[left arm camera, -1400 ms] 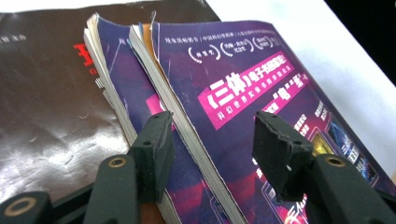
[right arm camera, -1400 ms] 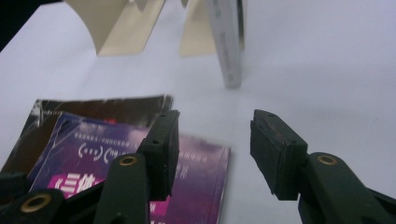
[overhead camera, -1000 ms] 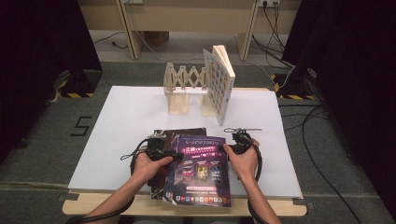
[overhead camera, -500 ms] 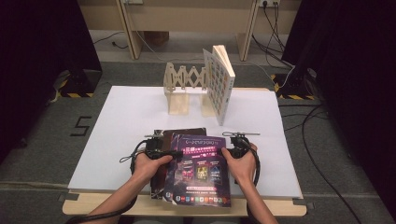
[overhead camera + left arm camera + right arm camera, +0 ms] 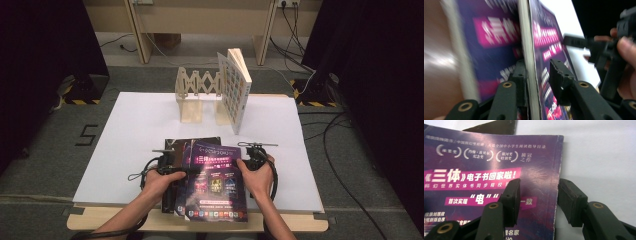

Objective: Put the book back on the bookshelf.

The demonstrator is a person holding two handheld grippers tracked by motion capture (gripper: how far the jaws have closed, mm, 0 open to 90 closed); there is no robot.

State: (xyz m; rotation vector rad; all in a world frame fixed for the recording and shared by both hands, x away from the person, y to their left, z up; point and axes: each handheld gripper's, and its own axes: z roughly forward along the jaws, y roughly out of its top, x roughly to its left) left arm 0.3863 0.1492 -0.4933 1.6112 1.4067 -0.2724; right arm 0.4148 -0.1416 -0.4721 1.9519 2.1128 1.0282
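The top book [image 5: 216,182] lies lengthwise towards you, its left edge between your just-closing left gripper [image 5: 537,75] fingers, one not yet touching, right gripper [image 5: 539,195] fingers wide astride its right edge.

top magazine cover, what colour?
Dark purple with magenta banners and white text on the top magazine; clearest in the right gripper view.

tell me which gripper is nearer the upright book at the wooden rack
Right. The right gripper sits at the purple magazine's right edge, almost straight below the upright book. The left gripper is at the magazine's left edge, farther off.
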